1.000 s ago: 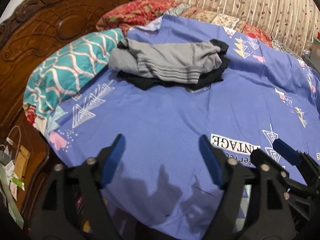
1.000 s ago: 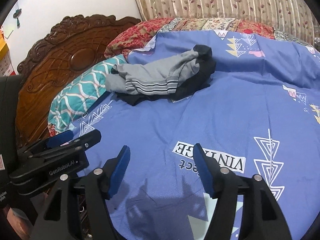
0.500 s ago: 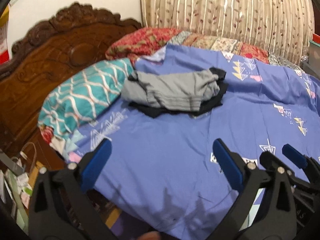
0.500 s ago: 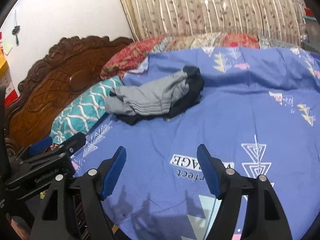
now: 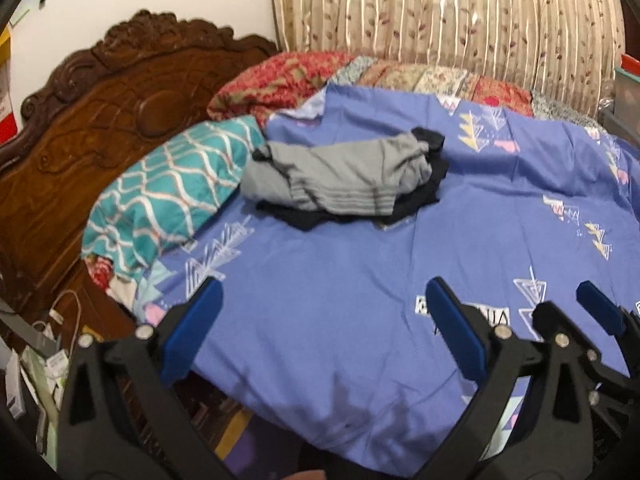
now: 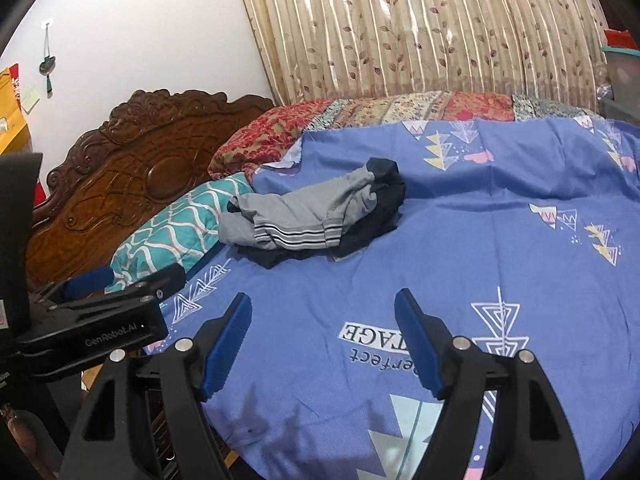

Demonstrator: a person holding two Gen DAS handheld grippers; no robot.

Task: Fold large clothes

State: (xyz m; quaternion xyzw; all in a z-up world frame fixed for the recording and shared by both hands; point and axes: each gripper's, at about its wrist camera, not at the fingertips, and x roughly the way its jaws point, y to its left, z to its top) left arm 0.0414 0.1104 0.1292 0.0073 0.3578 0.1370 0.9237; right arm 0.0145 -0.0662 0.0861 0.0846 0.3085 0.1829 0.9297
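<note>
A crumpled grey garment with striped hem (image 5: 344, 176) lies on top of a black garment (image 5: 420, 196) on the blue bedsheet (image 5: 360, 300), near the pillows. It also shows in the right wrist view (image 6: 304, 216), over the black garment (image 6: 376, 216). My left gripper (image 5: 324, 320) is open and empty, held above the bed's near edge, well short of the clothes. My right gripper (image 6: 324, 340) is open and empty, beside the left one. The left gripper's body (image 6: 100, 320) shows at the left of the right wrist view.
A teal patterned pillow (image 5: 168, 192) and a red floral pillow (image 5: 280, 80) lie at the carved wooden headboard (image 5: 100, 120). A striped curtain (image 5: 440, 20) hangs behind the bed. Clutter and cables (image 5: 44, 344) sit on the floor at left.
Both grippers have pulled back and risen from the bed, so the clothes look farther away. The left gripper's jaws have opened wider. The clothes have not moved.
</note>
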